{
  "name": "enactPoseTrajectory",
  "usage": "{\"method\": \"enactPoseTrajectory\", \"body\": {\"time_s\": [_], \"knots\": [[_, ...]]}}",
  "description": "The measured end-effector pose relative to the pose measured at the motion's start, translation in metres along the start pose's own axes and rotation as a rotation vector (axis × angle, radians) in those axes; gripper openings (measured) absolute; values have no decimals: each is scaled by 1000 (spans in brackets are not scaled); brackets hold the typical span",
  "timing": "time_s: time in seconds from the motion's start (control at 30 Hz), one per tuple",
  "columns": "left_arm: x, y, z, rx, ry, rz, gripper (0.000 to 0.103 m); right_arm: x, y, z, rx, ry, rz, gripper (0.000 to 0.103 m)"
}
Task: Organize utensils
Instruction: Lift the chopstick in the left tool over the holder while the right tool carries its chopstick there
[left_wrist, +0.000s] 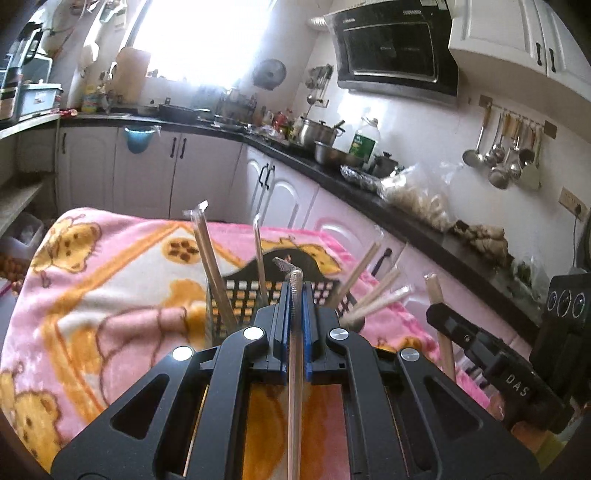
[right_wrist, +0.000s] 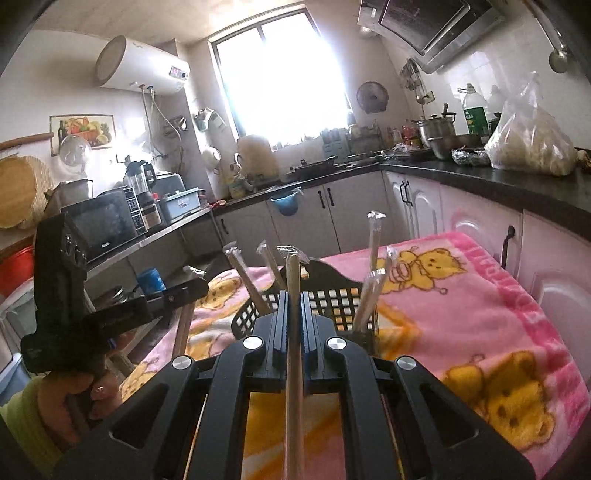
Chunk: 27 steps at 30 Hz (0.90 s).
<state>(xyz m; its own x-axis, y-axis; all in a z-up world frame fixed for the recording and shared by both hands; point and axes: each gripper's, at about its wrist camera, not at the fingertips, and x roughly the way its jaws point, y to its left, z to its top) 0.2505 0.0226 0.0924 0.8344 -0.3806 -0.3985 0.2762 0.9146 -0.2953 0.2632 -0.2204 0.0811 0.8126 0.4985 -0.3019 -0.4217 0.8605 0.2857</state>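
A black perforated utensil basket (left_wrist: 317, 286) stands on a pink bear-print blanket (left_wrist: 110, 266), with several plastic-wrapped chopstick pairs (left_wrist: 212, 264) standing in it. My left gripper (left_wrist: 295, 291) is shut on a wrapped chopstick pair (left_wrist: 295, 369), held just in front of the basket. In the right wrist view, my right gripper (right_wrist: 294, 299) is shut on a bare wooden chopstick (right_wrist: 293, 354) in front of the basket (right_wrist: 332, 291). The right gripper also shows at the right in the left wrist view (left_wrist: 439, 314). The left gripper shows at the left in the right wrist view (right_wrist: 192, 286).
A black kitchen counter (left_wrist: 406, 206) with pots, a bottle and bagged food runs behind the blanket. White cabinets (left_wrist: 155, 170) stand below it. A microwave (right_wrist: 107, 221) sits on a side shelf at the left in the right wrist view. Ladles (left_wrist: 506, 155) hang on the wall.
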Motion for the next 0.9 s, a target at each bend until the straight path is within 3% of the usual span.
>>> {"method": "enactPoseTrajectory", "body": {"time_s": [0.63, 0.9], "knots": [[33, 9, 66, 42, -145, 47, 1, 77, -4, 58, -19, -48, -12, 6], [46, 17, 86, 33, -261, 92, 1, 111, -15, 83, -12, -144, -73, 6]]}}
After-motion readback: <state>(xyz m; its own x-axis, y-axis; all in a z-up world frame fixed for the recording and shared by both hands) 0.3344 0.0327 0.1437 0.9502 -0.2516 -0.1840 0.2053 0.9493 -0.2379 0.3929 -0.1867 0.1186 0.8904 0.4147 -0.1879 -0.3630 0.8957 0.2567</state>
